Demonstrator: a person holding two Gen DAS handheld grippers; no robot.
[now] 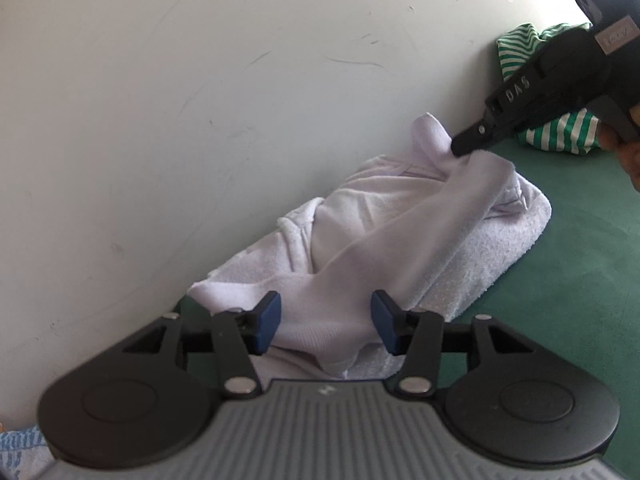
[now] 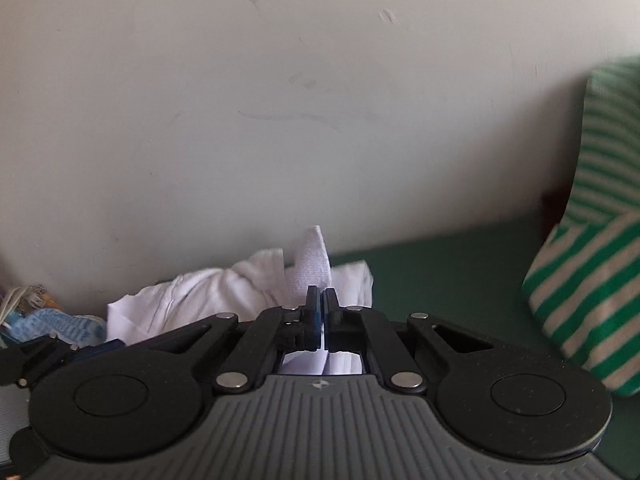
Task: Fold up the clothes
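Note:
A white garment (image 1: 384, 236) lies bunched along the wall on a green surface (image 1: 568, 280). My left gripper (image 1: 326, 322) is open, its blue pads on either side of a strip of the white cloth near the camera. My right gripper (image 1: 460, 148) shows in the left wrist view, shut on the far end of that strip and lifting it slightly. In the right wrist view my right gripper (image 2: 321, 312) is shut on the white garment (image 2: 312, 264), with a tip of cloth sticking up above the pads.
A cream wall (image 1: 200, 100) runs close behind the garment. A green-and-white striped garment (image 1: 556, 132) lies beyond my right gripper and fills the right edge of the right wrist view (image 2: 596, 280). A blue patterned cloth (image 2: 60, 324) lies at the left.

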